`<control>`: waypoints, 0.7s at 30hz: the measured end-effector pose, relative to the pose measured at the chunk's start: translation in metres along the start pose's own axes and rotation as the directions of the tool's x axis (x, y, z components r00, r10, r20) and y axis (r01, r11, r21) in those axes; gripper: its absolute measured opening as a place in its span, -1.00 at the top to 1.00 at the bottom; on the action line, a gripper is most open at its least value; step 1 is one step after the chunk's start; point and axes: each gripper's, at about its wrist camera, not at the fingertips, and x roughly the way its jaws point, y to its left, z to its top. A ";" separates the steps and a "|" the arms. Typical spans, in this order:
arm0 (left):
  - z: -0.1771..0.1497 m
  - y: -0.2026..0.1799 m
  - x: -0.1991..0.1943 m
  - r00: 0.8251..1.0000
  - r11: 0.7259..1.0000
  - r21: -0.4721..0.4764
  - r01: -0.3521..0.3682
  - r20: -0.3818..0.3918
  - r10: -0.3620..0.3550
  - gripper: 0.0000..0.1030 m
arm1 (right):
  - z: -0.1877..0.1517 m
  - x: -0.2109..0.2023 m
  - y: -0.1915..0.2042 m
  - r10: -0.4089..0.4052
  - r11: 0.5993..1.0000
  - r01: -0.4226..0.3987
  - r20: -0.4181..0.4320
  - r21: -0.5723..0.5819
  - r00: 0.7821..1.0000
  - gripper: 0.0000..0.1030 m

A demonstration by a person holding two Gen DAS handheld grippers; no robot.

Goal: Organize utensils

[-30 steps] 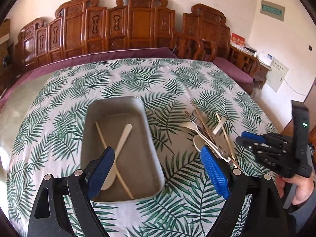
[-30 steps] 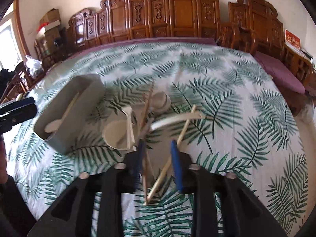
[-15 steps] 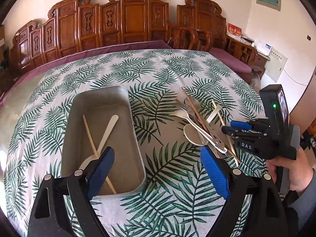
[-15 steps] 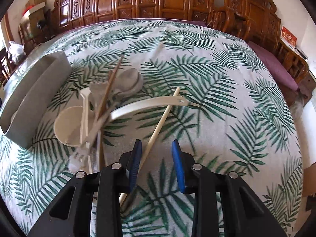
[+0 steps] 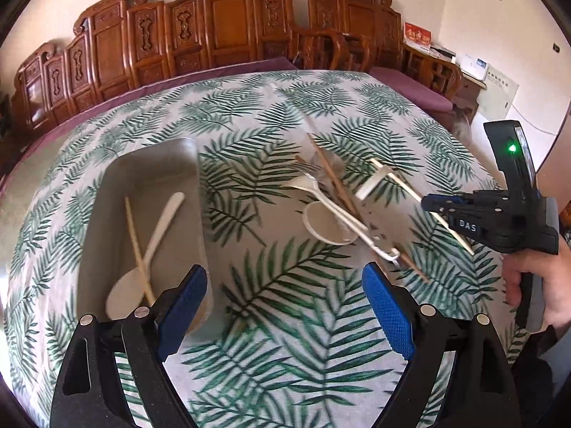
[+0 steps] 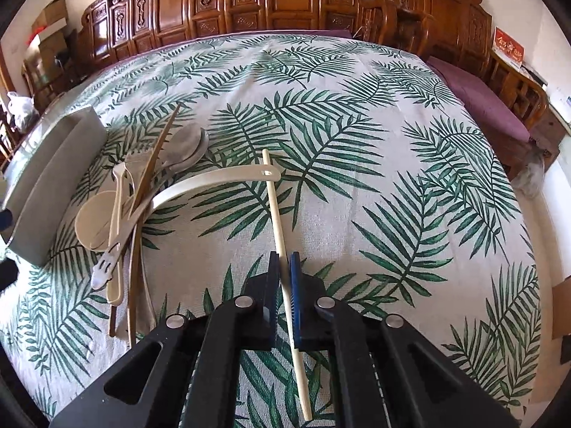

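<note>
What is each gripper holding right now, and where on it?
The right gripper has its jaws shut on a pale chopstick, somewhat nearer its near end than its middle. The left gripper holds nothing.

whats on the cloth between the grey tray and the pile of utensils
Nothing: bare leaf-print cloth separates the grey tray from the pile of utensils, clearest in the left wrist view.

Bright daylight, soft shadows, fisheye-curved edges, slight motion blur
</note>
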 end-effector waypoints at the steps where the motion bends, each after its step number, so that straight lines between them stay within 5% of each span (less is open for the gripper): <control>1: 0.001 -0.004 0.001 1.000 1.000 0.004 0.003 -0.003 -0.003 -0.65 | 0.000 -0.001 -0.001 0.003 1.000 -0.003 0.003 0.002 1.000 0.87; 5: 0.010 -0.027 0.006 1.000 0.999 0.035 0.007 -0.010 -0.007 -0.65 | 0.001 -0.010 -0.009 0.024 0.999 -0.025 0.028 0.021 0.999 0.87; 17: 0.046 -0.082 0.060 0.993 0.995 0.091 0.040 -0.115 -0.029 0.12 | 0.000 -0.017 -0.028 0.138 0.985 -0.143 0.056 0.097 0.989 0.89; 21: 0.049 -0.092 0.077 0.988 0.992 0.126 -0.013 -0.148 0.031 0.32 | 0.000 -0.021 -0.032 0.162 0.979 -0.170 0.071 0.115 0.984 0.88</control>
